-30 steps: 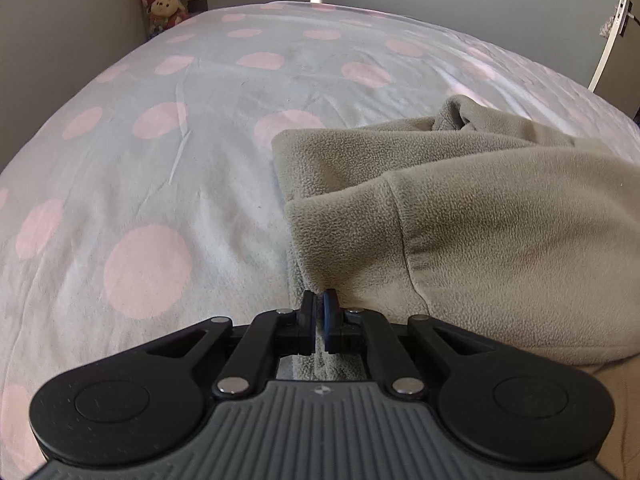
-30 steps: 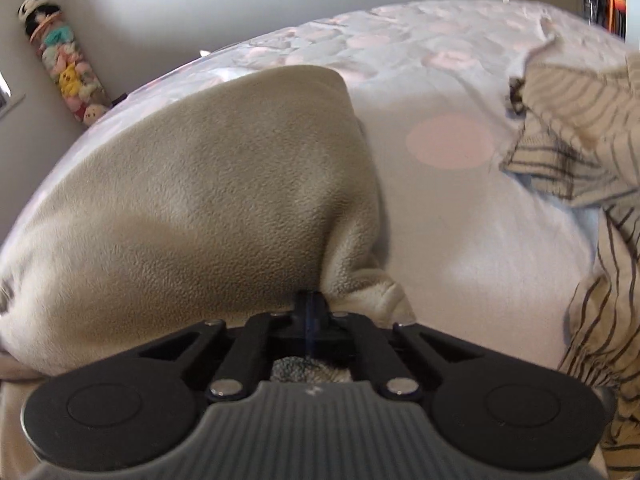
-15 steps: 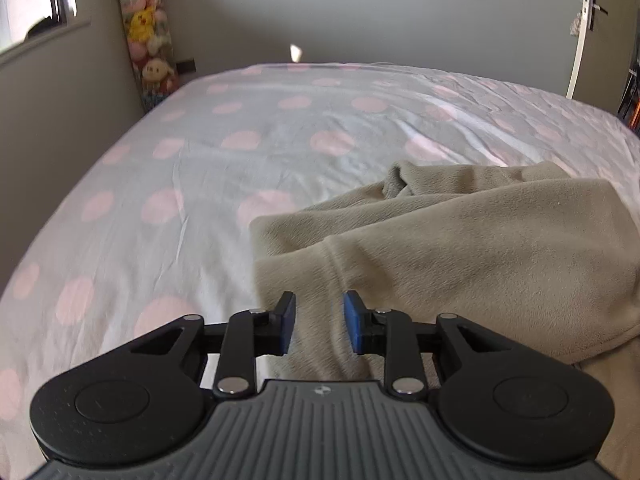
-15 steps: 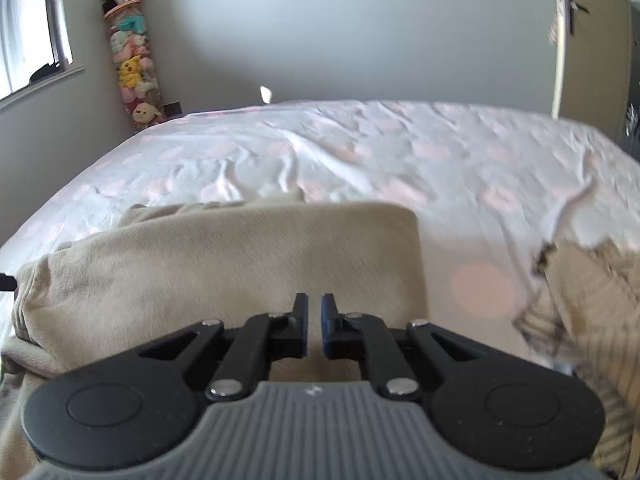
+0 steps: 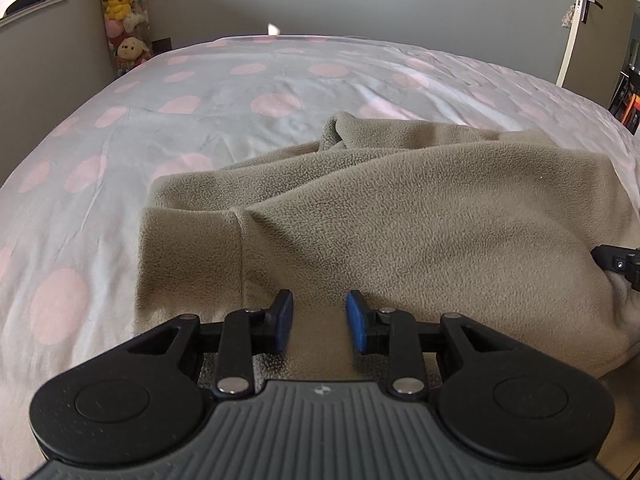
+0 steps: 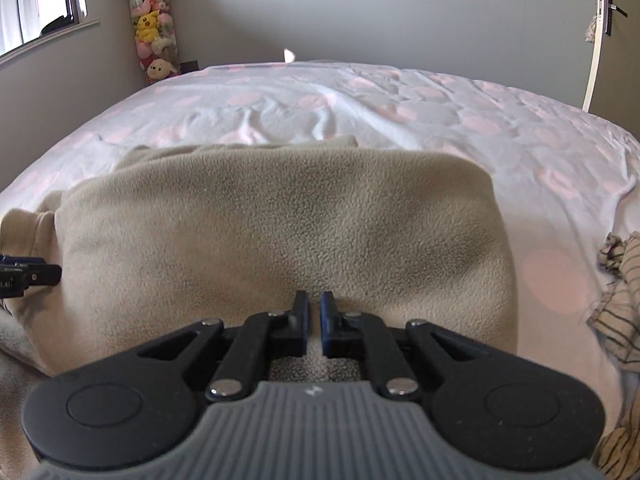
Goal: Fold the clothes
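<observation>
folded grey-beige fleece (image 5: 420, 216), soft, rumpled

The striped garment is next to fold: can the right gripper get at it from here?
Probably yes: the striped garment lies right of the fleece on the bed, nothing between; the right gripper holds nothing.

Striped garment (image 6: 618, 300) cut off by the right edge, fleece's (image 5: 400, 220) near hem hidden behind the tongs' bodies, stuffed toys (image 6: 154, 24) in the corner too small to identify
</observation>
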A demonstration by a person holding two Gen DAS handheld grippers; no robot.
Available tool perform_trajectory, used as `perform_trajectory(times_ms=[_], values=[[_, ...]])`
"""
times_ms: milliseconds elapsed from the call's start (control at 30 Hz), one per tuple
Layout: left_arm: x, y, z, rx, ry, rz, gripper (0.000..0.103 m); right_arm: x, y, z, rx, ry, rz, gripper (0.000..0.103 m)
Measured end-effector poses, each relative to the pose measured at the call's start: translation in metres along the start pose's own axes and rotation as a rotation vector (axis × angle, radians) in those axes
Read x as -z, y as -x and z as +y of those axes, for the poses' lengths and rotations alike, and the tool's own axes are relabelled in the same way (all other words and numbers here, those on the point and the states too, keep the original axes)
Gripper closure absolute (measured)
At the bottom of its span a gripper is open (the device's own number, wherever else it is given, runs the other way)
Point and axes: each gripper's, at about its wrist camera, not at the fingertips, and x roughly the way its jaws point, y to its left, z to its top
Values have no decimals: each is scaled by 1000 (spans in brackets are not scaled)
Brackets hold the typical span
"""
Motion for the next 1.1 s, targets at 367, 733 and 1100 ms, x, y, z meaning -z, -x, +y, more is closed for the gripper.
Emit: perform_trajectory(times_ms=[367,733,1100], values=[[-12,15,6,51,-26,68,78,-16,-2,3,17,28,71,98],[51,164,-16,261,-302,179,75,35,178,42,-191,305,126,94],[160,251,-95,409,-721,285,53,137,300,61,-286,578,303,81]])
